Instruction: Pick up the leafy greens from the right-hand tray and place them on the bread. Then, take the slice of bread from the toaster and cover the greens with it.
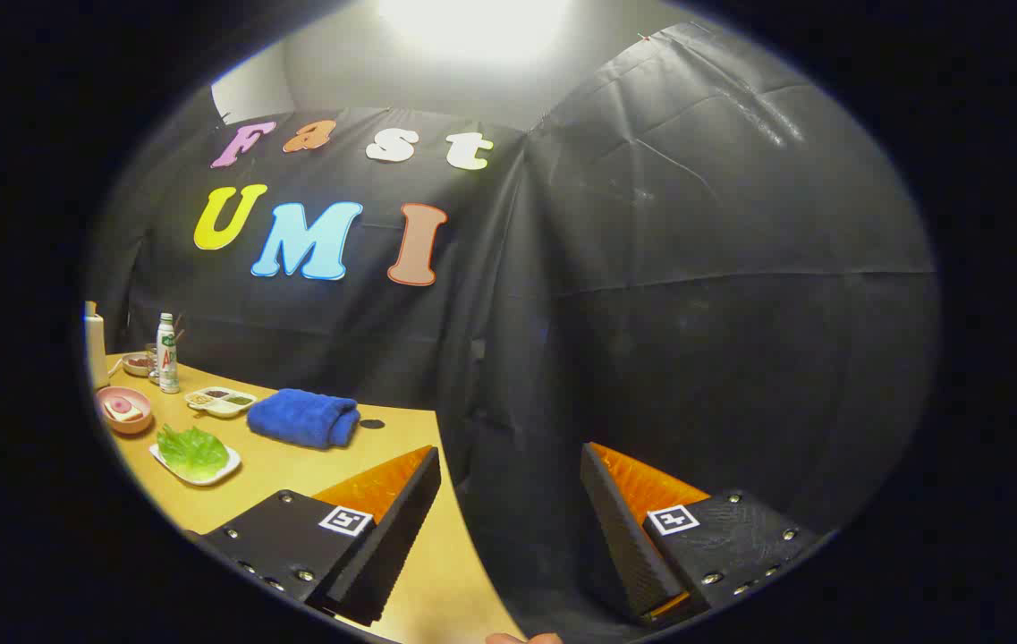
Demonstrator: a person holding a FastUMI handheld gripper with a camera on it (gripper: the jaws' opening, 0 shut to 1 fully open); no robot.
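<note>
Leafy greens (191, 450) are what we are after, and they lie on a small white tray (226, 469) on the desk (293, 474), well off to the left of our hand-held gripper (508, 519) and beyond its left finger. Going from big to small: the desk runs away ahead-left, with a folded blue towel (304, 417) beyond the left finger, then the tray of greens, a pink bowl (123, 410) holding what may be the bread farther left, a divided condiment dish (220, 402) behind the greens, and a slim bottle (167, 354) at the back. We cannot make out a toaster from here. Our hand-held gripper stands wide apart with nothing between its fingers, pointed mostly at the booth's wall rather than at the food. We judge the greens to be very light, limp and easily torn, with a crinkled surface that should not slip much. We would pinch them gently where the leaf bunches up, near its thicker middle or stem end, not at a thin edge, and lift slowly so the tray stays put.
</note>
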